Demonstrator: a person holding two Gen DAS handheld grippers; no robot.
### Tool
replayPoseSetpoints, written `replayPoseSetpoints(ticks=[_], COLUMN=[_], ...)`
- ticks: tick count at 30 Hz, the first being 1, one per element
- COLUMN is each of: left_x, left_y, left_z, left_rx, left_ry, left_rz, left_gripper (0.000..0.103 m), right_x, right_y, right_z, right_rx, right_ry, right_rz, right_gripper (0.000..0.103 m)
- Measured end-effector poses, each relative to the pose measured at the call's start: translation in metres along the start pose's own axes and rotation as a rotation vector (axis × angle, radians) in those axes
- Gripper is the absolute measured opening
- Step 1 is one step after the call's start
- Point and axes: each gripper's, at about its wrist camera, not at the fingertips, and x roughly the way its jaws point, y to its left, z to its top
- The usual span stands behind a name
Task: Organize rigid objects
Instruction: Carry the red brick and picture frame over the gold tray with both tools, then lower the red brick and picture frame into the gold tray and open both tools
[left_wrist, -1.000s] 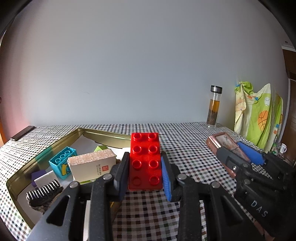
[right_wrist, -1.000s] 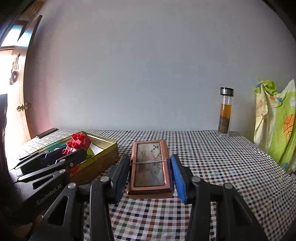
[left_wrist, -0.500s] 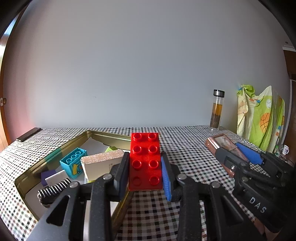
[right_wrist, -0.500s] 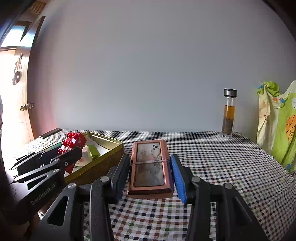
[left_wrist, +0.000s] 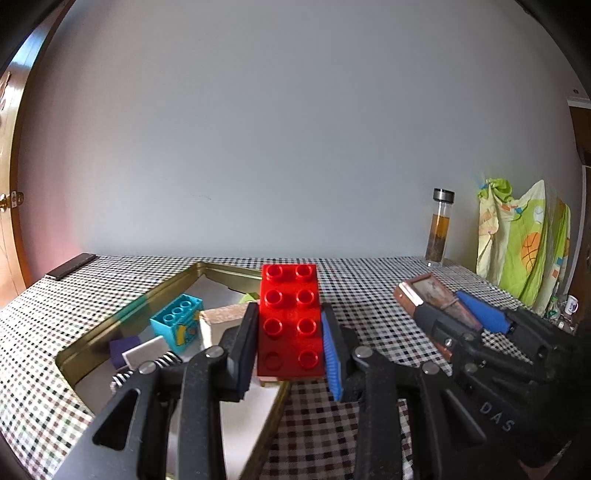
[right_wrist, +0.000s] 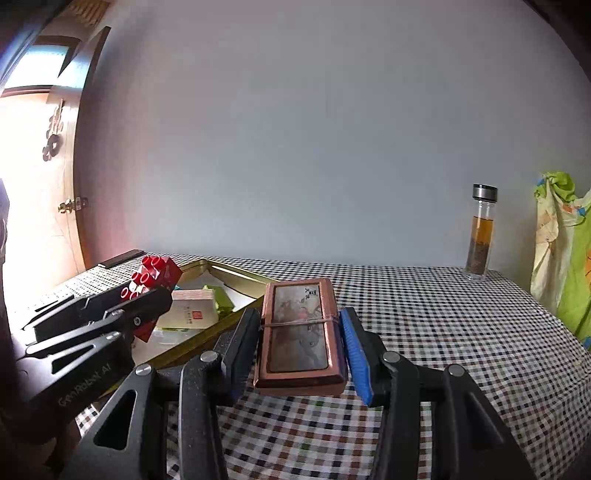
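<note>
Both claws loaded: your left claw (left_wrist: 288, 332) is clenched on the red eight-stud brick (left_wrist: 289, 317), carried above the near right edge of the gold tin tray (left_wrist: 129, 314); your right claw (right_wrist: 301, 343) grips the copper-framed box with a rubber band (right_wrist: 299, 332), held over the checked tabletop (right_wrist: 443, 332) just right of the tray. Tray holds a teal brick (left_wrist: 177, 323), a tan box (right_wrist: 192, 308), a purple piece, and a striped item. Step in hand looks like carry-to-tray. Next move probably calls for lowering the red brick into the bare white floor near the tray's front, clear of the tan box, then releasing
</note>
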Motion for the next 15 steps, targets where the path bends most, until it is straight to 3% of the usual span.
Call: replayPoseSetpoints(ticks=[5, 10, 15], left_x=[-0.010, -0.009, -0.013], left_y=[0.007, 0.017, 0.033], left_z=[0.006, 0.013, 0.020], left_rx=[0.000, -0.004, -0.011], left_ry=[-0.001, 0.062, 0.073], left_rz=[0.013, 0.021, 0.049], left_gripper=[0.031, 0.031, 0.031], right_x=[0.002, -0.001, 0.006], right_y=[0.008, 0.017, 0.023], right_z=[0.002, 0.011, 0.023], right_rx=[-0.007, -0.005, 0.007], right_ry=[0.006, 0.001, 0.013], right_rz=[0.031, 0.073, 0.121], right_gripper=[0.048, 0.048, 0.048])
